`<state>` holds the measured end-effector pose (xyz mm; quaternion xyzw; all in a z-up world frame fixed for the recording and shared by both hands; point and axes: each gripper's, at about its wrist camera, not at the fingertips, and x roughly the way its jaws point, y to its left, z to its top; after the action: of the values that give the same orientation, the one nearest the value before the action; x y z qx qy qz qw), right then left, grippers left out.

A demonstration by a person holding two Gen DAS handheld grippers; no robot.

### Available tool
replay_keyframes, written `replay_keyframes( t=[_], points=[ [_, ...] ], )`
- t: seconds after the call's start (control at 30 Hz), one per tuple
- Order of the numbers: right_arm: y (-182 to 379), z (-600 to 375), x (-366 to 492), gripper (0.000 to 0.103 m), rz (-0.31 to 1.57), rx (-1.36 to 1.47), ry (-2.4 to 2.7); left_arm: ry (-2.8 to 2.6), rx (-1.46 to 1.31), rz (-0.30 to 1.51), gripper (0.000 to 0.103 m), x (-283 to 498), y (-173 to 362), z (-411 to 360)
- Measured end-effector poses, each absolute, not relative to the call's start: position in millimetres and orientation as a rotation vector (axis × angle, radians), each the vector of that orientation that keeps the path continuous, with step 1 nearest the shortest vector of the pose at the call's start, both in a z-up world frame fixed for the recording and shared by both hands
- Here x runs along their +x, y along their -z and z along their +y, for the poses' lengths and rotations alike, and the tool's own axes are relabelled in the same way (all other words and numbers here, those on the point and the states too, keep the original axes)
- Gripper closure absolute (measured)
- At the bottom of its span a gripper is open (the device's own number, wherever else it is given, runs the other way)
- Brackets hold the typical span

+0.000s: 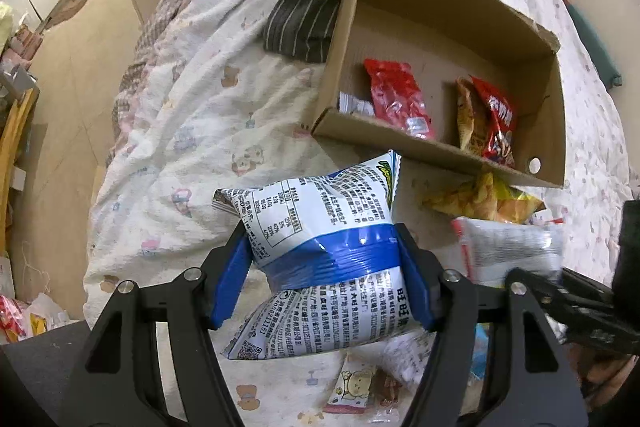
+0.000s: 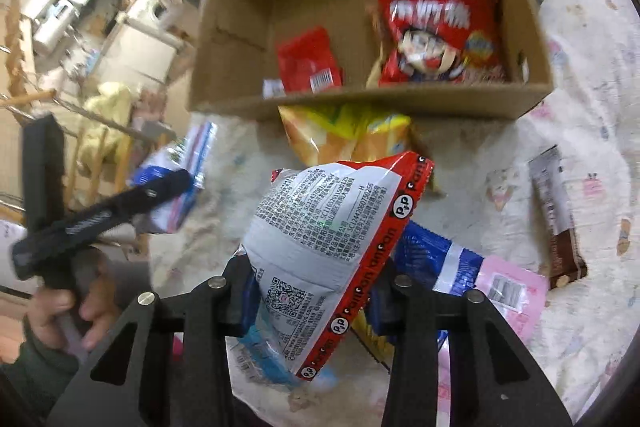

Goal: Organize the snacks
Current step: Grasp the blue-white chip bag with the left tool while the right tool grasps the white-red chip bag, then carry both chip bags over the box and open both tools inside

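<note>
My left gripper [image 1: 324,259] is shut on a white and blue snack bag [image 1: 316,227], held above the bed in front of the cardboard box [image 1: 440,151]. My right gripper [image 2: 312,291] is shut on a white and red snack bag [image 2: 332,227], also lifted before the box [image 2: 360,103]. The box holds a small red packet [image 1: 396,99] and a large red bag [image 1: 496,119] beside an orange bag [image 1: 466,115]. A yellow chip bag [image 2: 344,135] lies just outside the box's near wall. The left gripper with its bag shows at the left of the right wrist view [image 2: 160,187].
Loose snacks lie on the bed: a blue and pink packet [image 2: 480,271], a brown bar [image 2: 560,219], a small cartoon packet [image 1: 352,387]. A dark striped cloth [image 1: 304,15] lies left of the box. The bed edge and floor [image 1: 72,107] are to the left.
</note>
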<state>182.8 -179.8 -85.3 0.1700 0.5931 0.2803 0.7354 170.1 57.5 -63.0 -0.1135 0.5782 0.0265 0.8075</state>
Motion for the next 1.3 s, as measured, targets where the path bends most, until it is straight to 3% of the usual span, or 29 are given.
replay_keyframes(
  t=[0.8, 1.3],
  points=[
    [20.8, -247.5, 187.8, 0.060, 0.991, 0.598, -0.608, -0.040, -0.090, 1.071, 0.039, 162.4, 28.0, 31.7],
    [6.3, -263.2, 249.8, 0.060, 0.930, 0.594, -0.535, -0.008, -0.025, 1.030, 0.039, 239.5, -3.3, 12.0]
  ],
)
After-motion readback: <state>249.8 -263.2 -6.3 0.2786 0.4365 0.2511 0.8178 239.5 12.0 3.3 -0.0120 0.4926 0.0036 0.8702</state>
